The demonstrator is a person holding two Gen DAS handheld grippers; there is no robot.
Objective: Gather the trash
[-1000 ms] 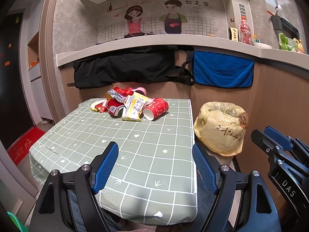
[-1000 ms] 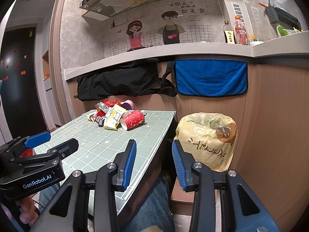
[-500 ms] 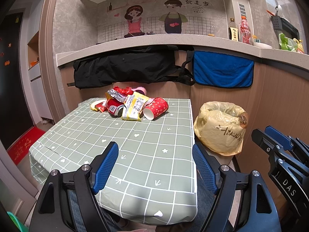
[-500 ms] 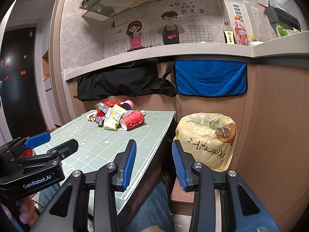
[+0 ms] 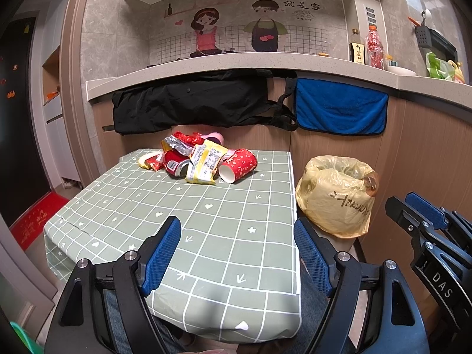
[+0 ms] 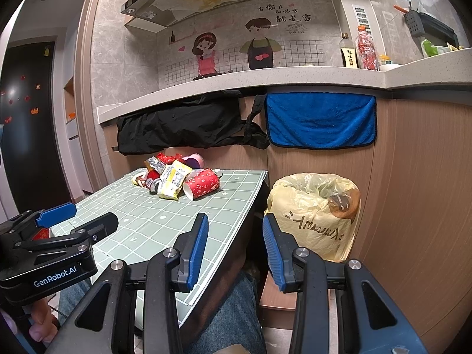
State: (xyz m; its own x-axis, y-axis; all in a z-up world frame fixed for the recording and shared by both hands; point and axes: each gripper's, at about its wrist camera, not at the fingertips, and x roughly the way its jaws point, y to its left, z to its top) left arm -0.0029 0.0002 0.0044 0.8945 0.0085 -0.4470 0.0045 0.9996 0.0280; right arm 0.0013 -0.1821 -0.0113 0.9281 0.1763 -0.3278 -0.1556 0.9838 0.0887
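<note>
Both grippers are held low at the near edge of the tabletop (image 5: 206, 236), empty. Left gripper (image 5: 237, 253): fingers spread wide, nothing between them. Right gripper (image 6: 236, 250): fingers also apart, nothing held. The trash pile (image 5: 200, 159) lies well ahead of the left fingers and slightly to their left, at the far end of the tabletop against the wall. The red paper cup (image 5: 238, 165) lies on its side at the pile's right edge, long axis slanting, open mouth facing the near side. The yellow wrapper (image 5: 203, 163) lies lengthwise toward the fingers. The bin with the yellow bag (image 6: 315, 212) stands just ahead of the right fingers, off the tabletop. The left gripper looks nearer the pile, the right nearer the bin.
</note>
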